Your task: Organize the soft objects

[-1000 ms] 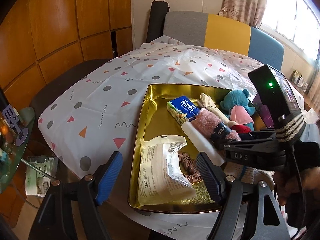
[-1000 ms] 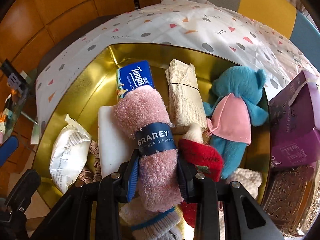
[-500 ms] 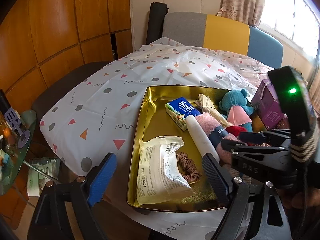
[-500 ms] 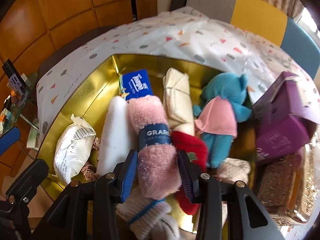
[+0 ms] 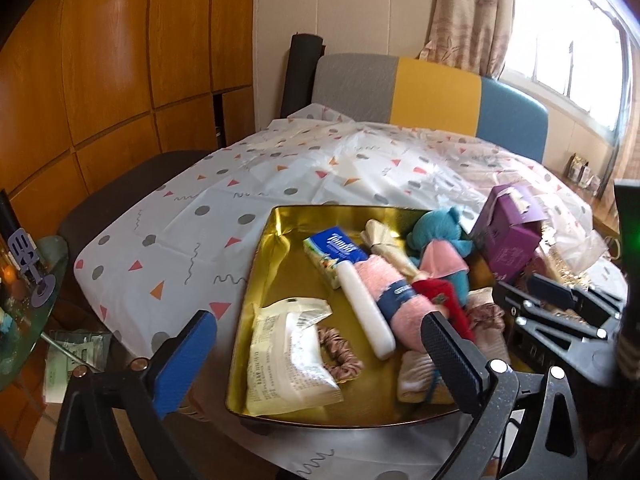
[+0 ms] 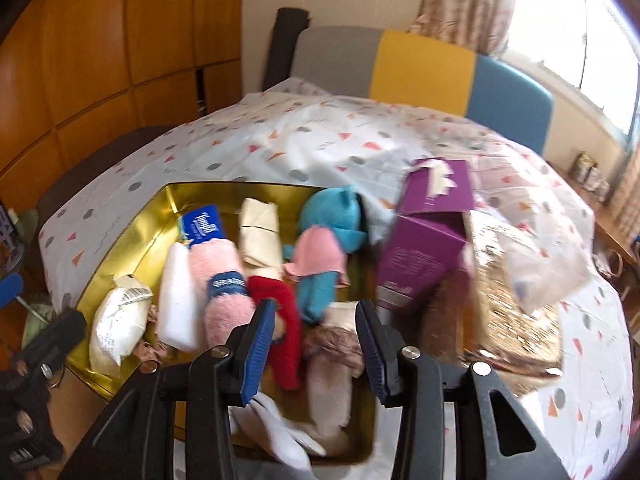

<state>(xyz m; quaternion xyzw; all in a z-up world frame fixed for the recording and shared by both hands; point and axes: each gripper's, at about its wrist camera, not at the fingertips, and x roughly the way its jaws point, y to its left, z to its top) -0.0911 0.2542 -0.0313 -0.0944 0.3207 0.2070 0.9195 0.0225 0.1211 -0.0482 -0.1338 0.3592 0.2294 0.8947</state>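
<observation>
My left tongs (image 5: 320, 360) were spreading wider, with nothing pressed between their fingers; they hung over the near left corner of the gold tray (image 5: 276, 248), above a white wrapped packet (image 5: 286, 360) and a brown scrunchie (image 5: 340, 350) lying in it. My right tongs (image 6: 316, 344) stood parted and released, gripping nothing, over the near right part of the tray, with a red plush piece (image 6: 280, 312) and a pale pink fuzzy bundle (image 6: 332, 360) below them

The pink rolled dishcloth (image 6: 222, 284) with its dark blue band lay in the tray, apart from both tongs, between a white stick-shaped roll (image 6: 176, 300) on its left and the red plush piece on its right. At its far end sat a blue tissue pack (image 6: 204, 226). A cream cloth bundle (image 6: 258, 236) lay to the right of that pack, and a teal plush toy (image 6: 332, 220) with a pink bib lay further right. White socks (image 6: 276, 428) lay at the near edge of the tray

A purple box (image 6: 424, 256) stood tilted just beside the tray's right side, on the bench covered by a patterned white cloth (image 5: 280, 176). A crumpled clear bag (image 6: 540, 272) lay to the right of it
</observation>
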